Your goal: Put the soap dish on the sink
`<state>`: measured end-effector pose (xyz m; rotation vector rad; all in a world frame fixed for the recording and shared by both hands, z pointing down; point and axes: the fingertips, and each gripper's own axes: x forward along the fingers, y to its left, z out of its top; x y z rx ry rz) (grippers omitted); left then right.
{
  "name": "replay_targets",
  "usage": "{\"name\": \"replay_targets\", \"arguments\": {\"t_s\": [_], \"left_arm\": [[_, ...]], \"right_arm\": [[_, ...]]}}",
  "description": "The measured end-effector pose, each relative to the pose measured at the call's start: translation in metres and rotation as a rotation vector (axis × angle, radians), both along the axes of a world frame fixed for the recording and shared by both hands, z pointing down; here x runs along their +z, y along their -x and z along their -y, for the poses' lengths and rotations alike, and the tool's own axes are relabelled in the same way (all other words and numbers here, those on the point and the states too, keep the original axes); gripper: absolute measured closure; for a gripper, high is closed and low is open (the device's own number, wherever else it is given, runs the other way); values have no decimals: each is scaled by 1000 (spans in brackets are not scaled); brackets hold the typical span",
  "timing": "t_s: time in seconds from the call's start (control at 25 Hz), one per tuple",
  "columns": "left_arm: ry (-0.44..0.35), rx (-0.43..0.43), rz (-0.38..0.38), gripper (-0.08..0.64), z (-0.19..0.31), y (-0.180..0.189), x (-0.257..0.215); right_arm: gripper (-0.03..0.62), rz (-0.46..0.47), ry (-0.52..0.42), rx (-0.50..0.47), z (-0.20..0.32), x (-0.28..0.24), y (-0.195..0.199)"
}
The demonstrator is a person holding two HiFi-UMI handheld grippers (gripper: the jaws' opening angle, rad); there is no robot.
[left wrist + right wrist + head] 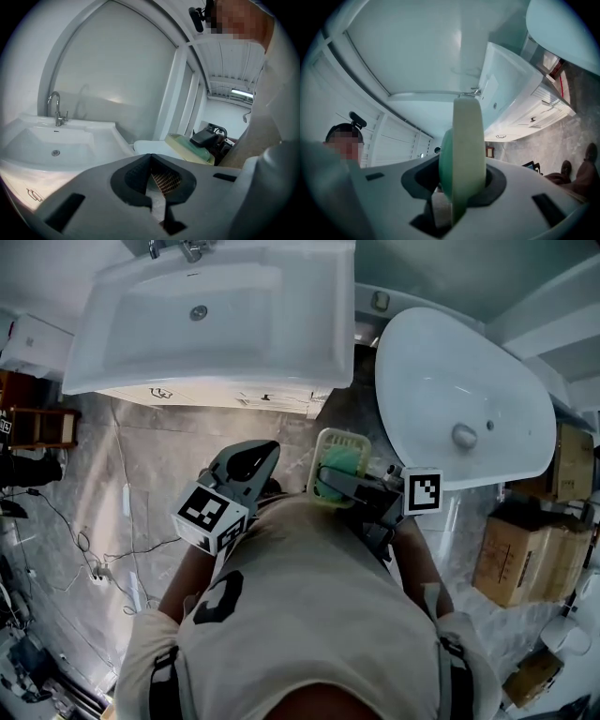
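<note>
**A:** Start closest. What are the hands carrying?

**B:** The left gripper (255,460) is out in front of the person's white shirt (319,606). Its jaws are pressed together at the tips with nothing between them. Its marker cube (211,517) sits just behind.

**A:** And the other one?

**B:** The right gripper (343,482) is clamped on the soap dish (349,439), a pale yellowish slotted tray with a green bar of soap (337,467) in it. In the right gripper view the dish stands edge-on between the jaws, with both pads against it.

**A:** So where is the dish?

**B:** It is in the air over the grey marbled floor (159,456), just short of the near right corner of the sink (309,324). It is not on the sink yet.

**A:** What lies beyond?

**B:** The sink is white and rectangular, with a chrome faucet (190,249) at its far edge. To its right is a white oval basin (441,381). Cardboard boxes (511,559) are stacked at the right edge.
</note>
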<state>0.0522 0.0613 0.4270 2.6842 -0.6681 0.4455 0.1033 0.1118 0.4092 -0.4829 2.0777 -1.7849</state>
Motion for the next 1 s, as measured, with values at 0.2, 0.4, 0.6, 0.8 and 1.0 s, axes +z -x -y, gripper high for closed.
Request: {"name": "replay_targets", "arguments": {"t_s": [0.2,0.4,0.6,0.8,1.0], "left_arm": [[11,7,22,540,-5,-29,-2],[9,-22,38,540,-4,-42,-3],[7,-39,38,540,-5,-44,-3],[-1,-68,18,540,15,-33,-4],[-1,-63,-14,540,46,-11,-3]], "right_arm": [[460,41,26,-13,2,1,-25],[460,14,40,-38,6,9,-39],[460,-32,62,-89,13,18,-38],[459,-41,68,-96,27,18,-31],[459,-70,75,-33,51,15,-22]]}}
